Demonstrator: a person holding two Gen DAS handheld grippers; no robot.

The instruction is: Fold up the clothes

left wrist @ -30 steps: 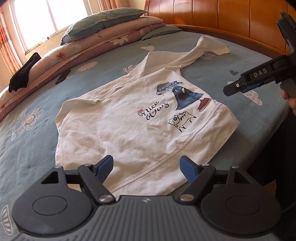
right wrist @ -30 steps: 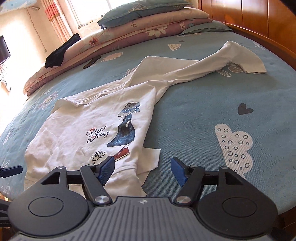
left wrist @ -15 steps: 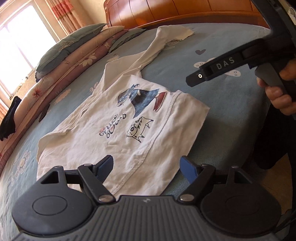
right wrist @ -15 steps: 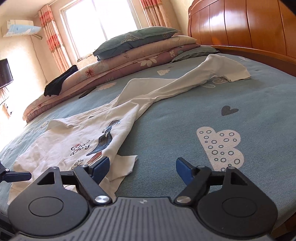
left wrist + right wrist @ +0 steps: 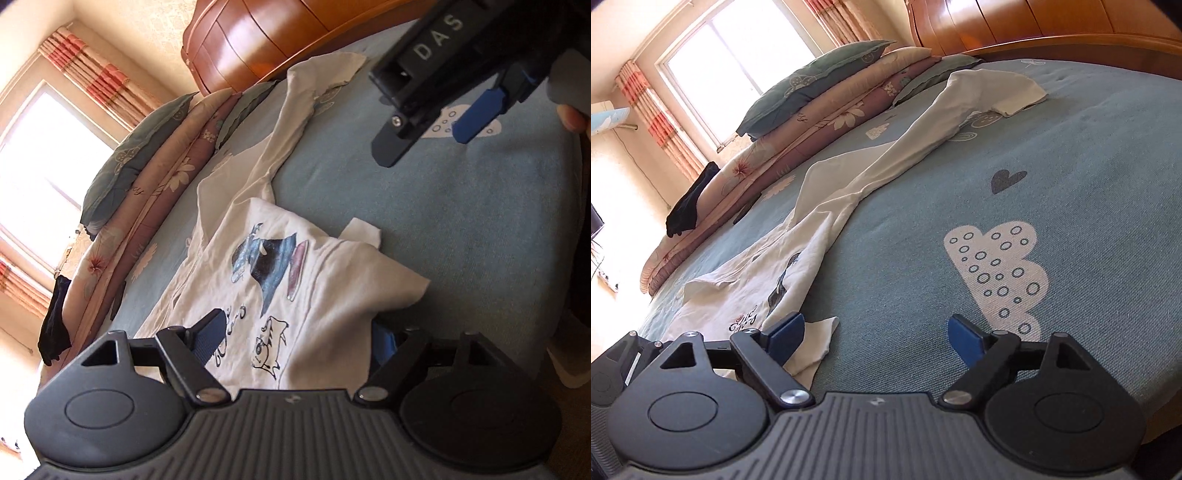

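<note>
Now the left gripper (image 5: 297,332) hangs low over the near edge of the white printed T-shirt (image 5: 295,280), jaws spread wide, the hem lying between the blue pads with neither one pressing on it. Across to the right gripper (image 5: 875,334): its jaws have just been opening and stand wide, the shirt's loose corner just beside its left pad (image 5: 785,332), bare blue bedspread (image 5: 1071,155) between them. One sleeve trails away towards the wooden headboard (image 5: 1052,22).
</note>
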